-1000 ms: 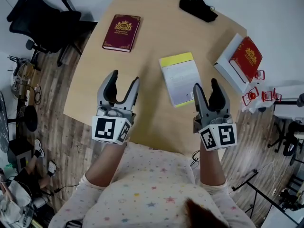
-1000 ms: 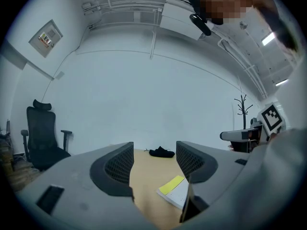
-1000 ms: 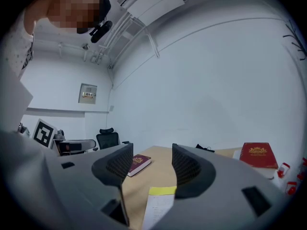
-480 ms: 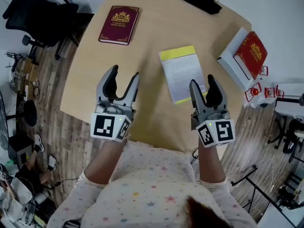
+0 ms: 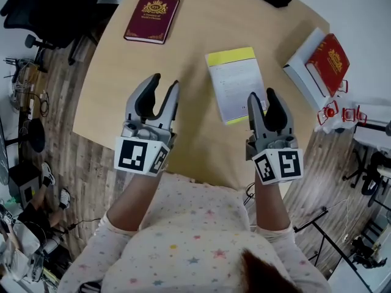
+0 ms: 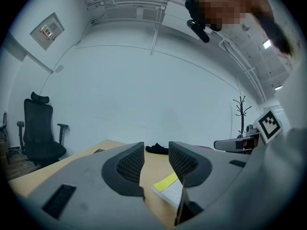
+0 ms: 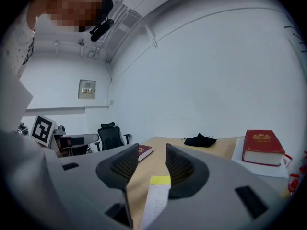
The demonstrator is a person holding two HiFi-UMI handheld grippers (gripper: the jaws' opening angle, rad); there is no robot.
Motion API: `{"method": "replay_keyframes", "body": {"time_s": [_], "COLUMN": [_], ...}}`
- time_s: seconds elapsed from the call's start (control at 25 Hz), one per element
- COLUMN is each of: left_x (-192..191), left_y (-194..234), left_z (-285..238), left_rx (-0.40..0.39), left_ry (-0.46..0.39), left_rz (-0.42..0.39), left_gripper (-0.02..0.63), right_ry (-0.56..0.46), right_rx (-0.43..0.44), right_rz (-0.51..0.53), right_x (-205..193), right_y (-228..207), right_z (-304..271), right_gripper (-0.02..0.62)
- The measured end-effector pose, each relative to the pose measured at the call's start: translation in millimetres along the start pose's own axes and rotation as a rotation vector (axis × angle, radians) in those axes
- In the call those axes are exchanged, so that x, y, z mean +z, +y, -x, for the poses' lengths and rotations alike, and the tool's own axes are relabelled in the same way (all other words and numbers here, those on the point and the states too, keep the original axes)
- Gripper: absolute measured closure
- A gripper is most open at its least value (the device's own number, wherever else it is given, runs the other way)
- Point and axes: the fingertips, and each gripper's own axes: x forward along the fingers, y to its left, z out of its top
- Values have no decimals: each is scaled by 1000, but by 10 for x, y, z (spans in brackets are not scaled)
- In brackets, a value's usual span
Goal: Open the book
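Left gripper point(image 5: 165, 83) narrowing (empty), maroon book point(image 5: 153, 17) shut

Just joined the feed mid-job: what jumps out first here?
The left gripper and right gripper, both empty, hover over the wooden table's near edge; the left's jaws have just been closing. A white booklet with a yellow strip lies ahead of the right one; a closed maroon hardcover book sits far left, a red hardcover book far right.

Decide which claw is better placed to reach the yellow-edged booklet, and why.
Right, probably: the right claw, open and empty, hovers at the near corner of the booklet. The left claw, whose jaws have just been closing on nothing, sits over the table farther off.
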Motion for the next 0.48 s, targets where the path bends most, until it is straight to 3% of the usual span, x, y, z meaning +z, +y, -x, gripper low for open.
{"method": "replay_keyframes", "body": {"time_s": [0.16, 0.32, 0.48], "left_x": [-19, -86, -147], "left_y": [-27, -76, -105], "left_z": [-17, -19, -35], "left_rx": [-23, -42, -44], "left_ry": [0, 17, 32], "left_rz": [9, 22, 22], "left_gripper": [497, 553, 569], "right_ry": [4, 13, 26], "right_rx": [5, 16, 28], "right_rz": [-5, 7, 16], "right_x": [-23, -46, -87], "right_y": [-25, -14, 16], "right_z": [-19, -23, -48], "right_gripper": [472, 579, 594]}}
